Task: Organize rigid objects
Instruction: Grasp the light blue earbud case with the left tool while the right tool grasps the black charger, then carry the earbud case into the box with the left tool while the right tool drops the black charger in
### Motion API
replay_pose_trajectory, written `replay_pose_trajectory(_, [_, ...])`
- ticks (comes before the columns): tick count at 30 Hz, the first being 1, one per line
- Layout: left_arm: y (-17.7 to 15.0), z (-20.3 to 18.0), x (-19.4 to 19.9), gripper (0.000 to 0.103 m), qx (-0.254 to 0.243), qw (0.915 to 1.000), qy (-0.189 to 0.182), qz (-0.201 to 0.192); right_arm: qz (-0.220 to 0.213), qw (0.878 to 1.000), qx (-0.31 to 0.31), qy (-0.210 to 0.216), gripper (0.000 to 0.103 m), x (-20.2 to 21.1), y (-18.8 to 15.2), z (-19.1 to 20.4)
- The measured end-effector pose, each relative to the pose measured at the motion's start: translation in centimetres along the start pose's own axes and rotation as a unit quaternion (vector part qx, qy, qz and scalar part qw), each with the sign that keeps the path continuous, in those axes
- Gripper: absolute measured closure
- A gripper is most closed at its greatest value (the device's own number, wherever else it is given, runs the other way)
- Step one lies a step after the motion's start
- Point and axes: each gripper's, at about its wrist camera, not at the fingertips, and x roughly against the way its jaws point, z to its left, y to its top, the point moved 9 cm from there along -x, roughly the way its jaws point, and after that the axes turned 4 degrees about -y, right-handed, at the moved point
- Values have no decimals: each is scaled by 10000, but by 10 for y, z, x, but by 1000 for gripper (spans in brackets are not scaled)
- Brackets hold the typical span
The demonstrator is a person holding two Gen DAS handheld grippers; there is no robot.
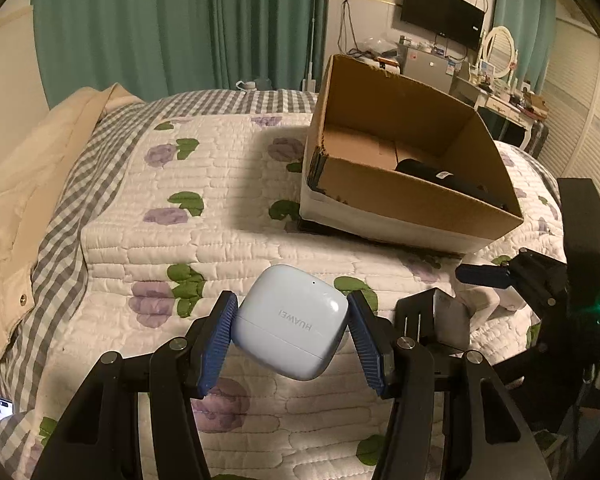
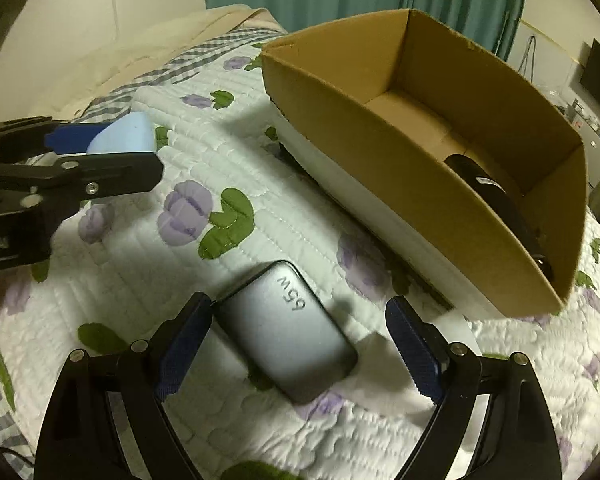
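Note:
My left gripper (image 1: 292, 312) is shut on a pale blue Huawei earbud case (image 1: 290, 326), held above the quilt; it also shows in the right wrist view (image 2: 122, 138). My right gripper (image 2: 300, 320) is open around a grey 65W charger (image 2: 286, 330) that lies on the quilt; its left pad touches the charger, its right pad stands apart. The charger shows in the left wrist view (image 1: 448, 316). An open cardboard box (image 1: 416, 200) stands on the bed beyond both grippers and holds a black cylindrical object (image 1: 448, 178), also seen in the right wrist view (image 2: 496, 196).
The bed has a white quilt with purple flowers (image 1: 204, 184). A beige coat (image 1: 24, 184) lies at the left. A phone (image 1: 0, 408) lies at the lower left edge. Green curtains, a desk and a wall TV stand behind.

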Motion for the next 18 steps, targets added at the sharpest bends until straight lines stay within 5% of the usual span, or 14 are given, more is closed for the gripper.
replay_pose_trajectory(6, [-2,0,-1,46,0,10000,5,46,103,9998,-12,143,24,-16,-1,3])
replay_pose_trajectory(8, [-2,0,-2,46,-12,10000,25,55,84,9993,13,370,46,-16,1,11])
replay_pose_trajectory(18, [4,-3,6,46,-139,9997,165,-79,-362,9974,-618,-64,61,14,12,-10])
